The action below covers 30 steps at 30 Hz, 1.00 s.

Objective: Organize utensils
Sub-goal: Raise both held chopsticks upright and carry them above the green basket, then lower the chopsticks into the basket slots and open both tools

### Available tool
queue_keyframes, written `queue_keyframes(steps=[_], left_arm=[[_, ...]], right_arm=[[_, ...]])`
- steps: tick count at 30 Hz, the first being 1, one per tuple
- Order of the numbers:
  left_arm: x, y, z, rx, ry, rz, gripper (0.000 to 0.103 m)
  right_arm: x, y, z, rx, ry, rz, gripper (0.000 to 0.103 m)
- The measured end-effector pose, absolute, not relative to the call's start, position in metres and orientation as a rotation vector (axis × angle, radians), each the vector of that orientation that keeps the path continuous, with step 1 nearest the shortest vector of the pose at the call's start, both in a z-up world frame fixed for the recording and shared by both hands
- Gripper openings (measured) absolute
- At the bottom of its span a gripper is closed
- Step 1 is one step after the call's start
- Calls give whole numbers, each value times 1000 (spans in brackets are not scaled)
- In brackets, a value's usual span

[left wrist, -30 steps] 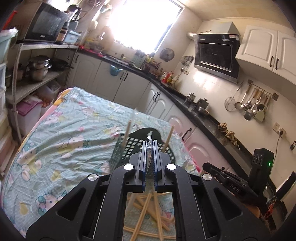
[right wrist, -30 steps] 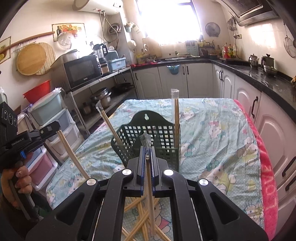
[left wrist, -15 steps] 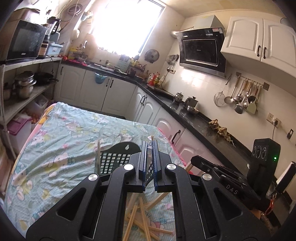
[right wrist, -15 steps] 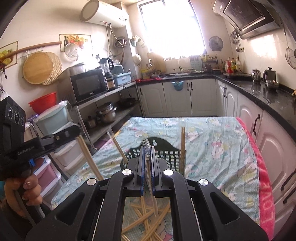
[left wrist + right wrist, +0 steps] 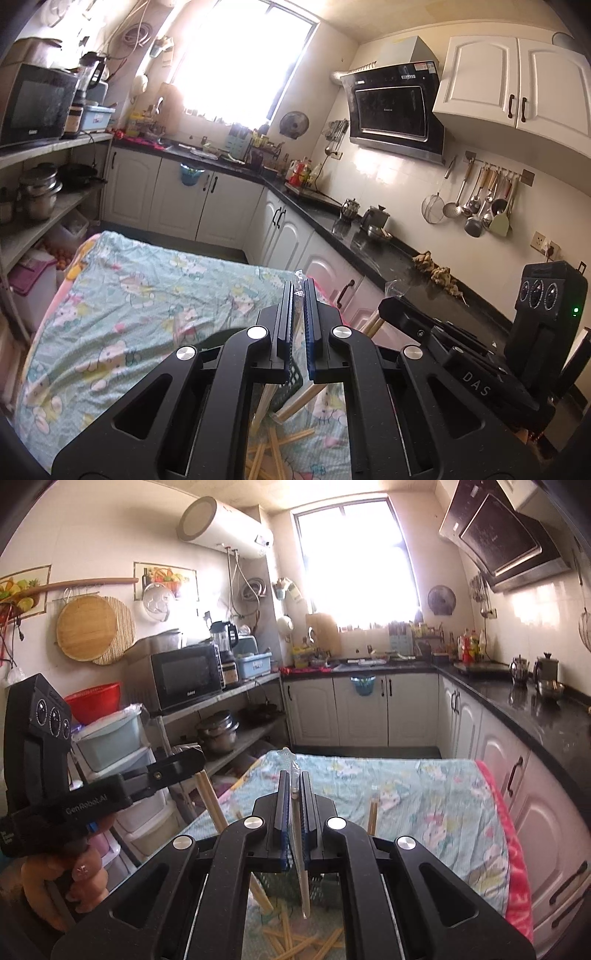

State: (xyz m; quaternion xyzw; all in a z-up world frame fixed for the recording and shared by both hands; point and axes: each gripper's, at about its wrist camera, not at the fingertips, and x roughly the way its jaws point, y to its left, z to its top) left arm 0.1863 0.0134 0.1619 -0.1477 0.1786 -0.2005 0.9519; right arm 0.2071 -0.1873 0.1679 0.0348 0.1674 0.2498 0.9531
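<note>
risk: both wrapped chopsticks are pinched near the top and hang long, so they may swing or slip in the plastic and miss the basket (image 5: 291,888)
cause: slick wrapper, high carry above the basket
left gripper (image 5: 299,291): fingers nearly together, clamped on a wrapped chopstick (image 5: 266,402)
right gripper (image 5: 293,781): fingers nearly together, clamped on a wrapped chopstick (image 5: 301,871), tip over the basket
rest: loose chopsticks (image 5: 295,941) scattered on the desk (image 5: 424,797) just beside the basket
</note>
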Motion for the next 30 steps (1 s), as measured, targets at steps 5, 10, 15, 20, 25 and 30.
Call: queue_keyframes(steps=[5,10,15,20,25,30], left_arm=[[196,11,176,-287,337,-395,3],[206,11,185,-291,315,-384,3],[217,13,189,-302,302,-374,3],[229,12,185,-302,277,-366,3],[243,7,171,-288,288,-348,3],[258,3,151,-269,323,-334,3]], right_arm=[[214,-185,183,66,310,500,6],[220,-185,198,77,269,493,6],[226,-188,207,79,226,486,6],[238,-190,208,76,213,461,6],[249,-193,197,80,230,445,6],[260,-193,180,73,250,418,6]])
